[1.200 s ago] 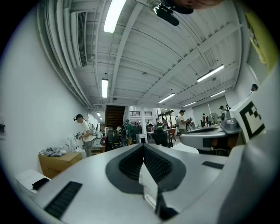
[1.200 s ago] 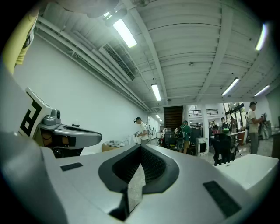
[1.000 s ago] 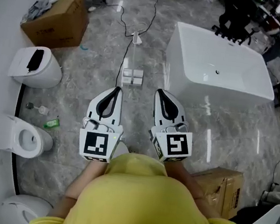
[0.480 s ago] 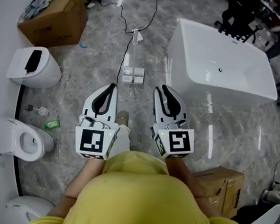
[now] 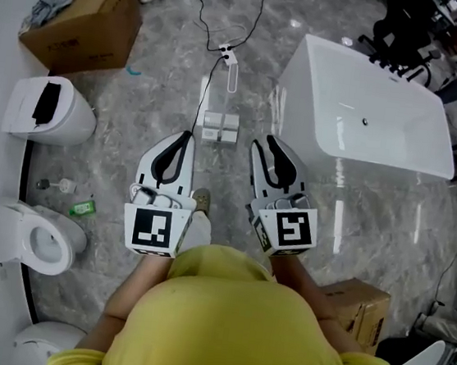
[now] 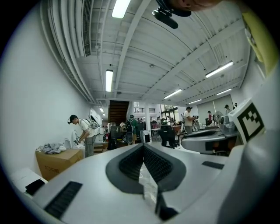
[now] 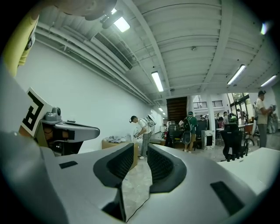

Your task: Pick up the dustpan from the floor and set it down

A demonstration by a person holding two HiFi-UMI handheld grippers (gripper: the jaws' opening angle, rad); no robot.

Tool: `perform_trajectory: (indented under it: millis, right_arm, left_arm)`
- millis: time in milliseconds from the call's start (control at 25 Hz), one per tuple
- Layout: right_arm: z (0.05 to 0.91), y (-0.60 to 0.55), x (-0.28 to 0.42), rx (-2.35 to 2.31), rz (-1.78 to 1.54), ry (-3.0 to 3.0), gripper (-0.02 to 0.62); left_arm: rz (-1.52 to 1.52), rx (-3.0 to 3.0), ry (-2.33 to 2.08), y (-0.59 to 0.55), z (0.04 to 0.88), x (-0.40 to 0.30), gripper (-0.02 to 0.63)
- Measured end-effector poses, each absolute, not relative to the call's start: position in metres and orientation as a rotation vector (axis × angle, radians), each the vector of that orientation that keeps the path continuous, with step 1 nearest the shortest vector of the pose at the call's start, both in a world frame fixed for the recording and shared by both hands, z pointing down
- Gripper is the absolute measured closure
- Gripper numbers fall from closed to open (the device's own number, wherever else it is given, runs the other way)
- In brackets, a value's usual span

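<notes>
Dustpan (image 5: 219, 127): on the floor, just left of the bathtub (image 5: 294, 109) (pale, long handle).
Left gripper (image 5: 188, 137): jaws together, empty, near the dustpan.
Right gripper (image 5: 265, 144): jaws opening, narrow gap, nothing between, closer to the bathtub.

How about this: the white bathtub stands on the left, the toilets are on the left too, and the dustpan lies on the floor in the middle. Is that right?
Not quite. The bathtub stands on the right, not the left, as the head view shows. The toilets are on the left, and the dustpan lies on the floor in the middle.
</notes>
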State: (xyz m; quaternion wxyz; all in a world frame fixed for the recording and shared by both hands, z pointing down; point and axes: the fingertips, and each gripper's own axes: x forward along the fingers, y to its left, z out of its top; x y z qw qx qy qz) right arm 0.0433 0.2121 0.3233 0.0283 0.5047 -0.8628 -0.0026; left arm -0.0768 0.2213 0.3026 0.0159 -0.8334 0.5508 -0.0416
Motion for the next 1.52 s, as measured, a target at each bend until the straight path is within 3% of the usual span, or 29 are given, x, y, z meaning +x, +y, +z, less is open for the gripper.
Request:
perform_trajectory:
  millis: [800,1520]
  right_arm:
    - [0.362,0.084,0.001,1.644,0.127,-2.519,0.476]
    - [0.427,-0.002,0.005,1.462,0.222,-2.537,0.459]
  left_arm:
    - [-0.154,-2.743,1.584,0.082,0.330,-0.113,0.606]
    - [-0.218,-2.825,1.534,0.006,0.363,-0.087,0.606]
